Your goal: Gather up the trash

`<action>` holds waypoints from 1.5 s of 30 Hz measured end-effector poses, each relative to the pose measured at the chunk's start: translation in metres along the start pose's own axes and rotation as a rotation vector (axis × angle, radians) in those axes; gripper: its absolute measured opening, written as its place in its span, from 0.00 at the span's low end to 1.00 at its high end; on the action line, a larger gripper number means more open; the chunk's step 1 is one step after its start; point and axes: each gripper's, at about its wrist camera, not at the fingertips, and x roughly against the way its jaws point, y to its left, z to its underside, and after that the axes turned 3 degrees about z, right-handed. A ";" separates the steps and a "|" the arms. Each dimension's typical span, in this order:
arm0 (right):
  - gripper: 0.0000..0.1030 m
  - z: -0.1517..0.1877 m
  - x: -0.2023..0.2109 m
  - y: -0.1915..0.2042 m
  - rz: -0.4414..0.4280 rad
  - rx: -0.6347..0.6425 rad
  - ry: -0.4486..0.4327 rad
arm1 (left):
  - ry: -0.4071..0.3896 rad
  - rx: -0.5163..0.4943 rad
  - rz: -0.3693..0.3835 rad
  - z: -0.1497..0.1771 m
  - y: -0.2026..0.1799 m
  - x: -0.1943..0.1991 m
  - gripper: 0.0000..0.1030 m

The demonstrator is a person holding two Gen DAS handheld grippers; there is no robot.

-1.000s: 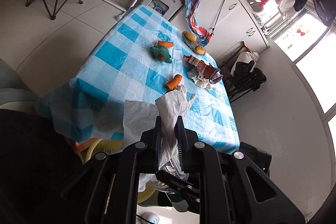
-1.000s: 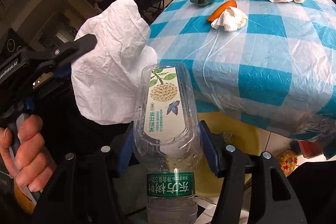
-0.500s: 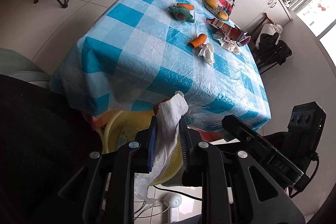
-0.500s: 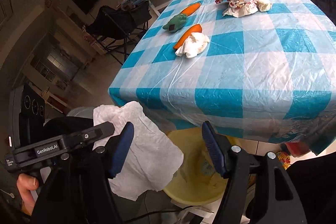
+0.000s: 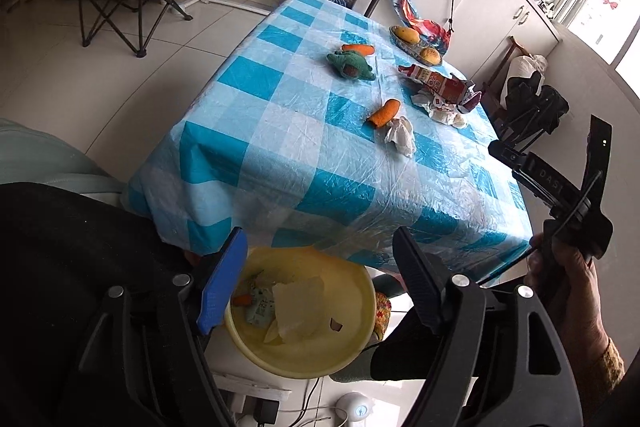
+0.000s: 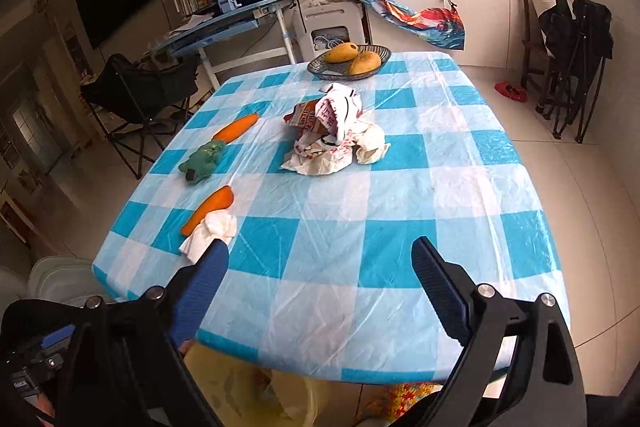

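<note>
You've got a blue-and-white checked plastic tablecloth [image 6: 400, 195], two orange carrots [image 6: 209, 209], a green plush toy [image 6: 202, 159], white crumpled tissue [image 6: 210, 233], and a pale yellow round basin [image 5: 344, 347] below.

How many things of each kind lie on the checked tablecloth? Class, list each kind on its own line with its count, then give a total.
Carrots: 2
Green plush toy: 1
Crumpled tissue beside the near carrot: 1
Pile of wrappers and tissues (pieces cannot be told apart): 1
Wire fruit basket: 1, holding mangoes: 2
Total: 8
</note>
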 end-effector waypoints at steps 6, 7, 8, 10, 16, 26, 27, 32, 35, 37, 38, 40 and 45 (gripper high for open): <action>0.87 -0.027 -0.047 -0.022 0.087 0.019 0.052 | -0.031 -0.002 -0.018 -0.005 0.000 0.002 0.73; 0.87 -0.030 -0.053 -0.023 0.092 0.025 0.059 | -0.040 -0.008 -0.023 -0.006 -0.001 0.002 0.74; 0.87 -0.032 -0.060 -0.025 0.094 0.028 0.065 | -0.048 -0.014 -0.028 -0.007 -0.002 0.003 0.75; 0.87 -0.035 -0.069 -0.025 0.104 0.036 0.074 | -0.060 -0.030 -0.044 -0.009 -0.005 0.003 0.77; 0.91 -0.053 -0.092 -0.019 0.105 0.065 0.126 | -0.084 -0.082 -0.082 -0.015 -0.014 0.002 0.82; 0.94 -0.063 -0.118 -0.008 0.137 0.129 0.185 | -0.071 -0.095 -0.106 -0.016 -0.016 0.001 0.85; 0.94 -0.063 -0.117 -0.009 0.136 0.127 0.186 | -0.070 -0.094 -0.106 -0.017 -0.015 0.001 0.85; 0.94 -0.064 -0.118 -0.010 0.138 0.130 0.186 | -0.065 -0.095 -0.093 -0.017 -0.014 0.002 0.85; 0.94 -0.064 -0.118 -0.009 0.139 0.130 0.185 | -0.063 -0.094 -0.076 -0.017 -0.014 0.004 0.86; 0.94 -0.063 -0.117 -0.010 0.138 0.130 0.185 | -0.060 -0.101 -0.073 -0.016 -0.015 0.005 0.87; 0.94 -0.063 -0.117 -0.010 0.138 0.130 0.185 | -0.054 -0.109 -0.075 -0.016 -0.016 0.004 0.87; 0.94 -0.063 -0.118 -0.010 0.138 0.130 0.185 | -0.046 -0.128 -0.087 -0.014 -0.019 0.001 0.88; 0.94 -0.063 -0.118 -0.010 0.138 0.130 0.185 | -0.020 -0.191 -0.134 -0.006 -0.030 -0.006 0.90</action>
